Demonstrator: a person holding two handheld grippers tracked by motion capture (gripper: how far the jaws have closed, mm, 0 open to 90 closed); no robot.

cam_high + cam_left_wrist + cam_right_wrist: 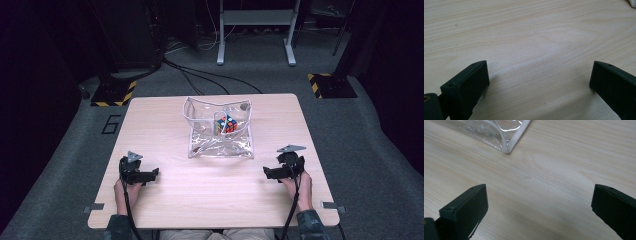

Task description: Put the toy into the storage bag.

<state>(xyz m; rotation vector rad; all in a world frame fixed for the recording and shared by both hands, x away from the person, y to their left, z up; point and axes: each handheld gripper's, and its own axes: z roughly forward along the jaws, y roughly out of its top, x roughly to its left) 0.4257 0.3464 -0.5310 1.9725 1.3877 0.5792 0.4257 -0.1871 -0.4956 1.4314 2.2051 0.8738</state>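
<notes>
A clear plastic bag point(220, 131) with white trim stands open at the middle of the wooden table point(210, 195), and a multicoloured puzzle cube point(226, 124) sits inside it. My left gripper point(156, 173) rests on the table at the front left, open, with bare wood between its jaws point(540, 82). My right gripper point(265, 173) rests at the front right, open too point(540, 202). In the right gripper view a corner of the bag point(507, 150) lies ahead of the jaws, apart from them.
A person's hands hold both grippers from the table's near edge. Beyond the table lie grey carpet, black cables point(200, 75), a white desk frame point(255, 30) and yellow-black striped base plates point(114, 93).
</notes>
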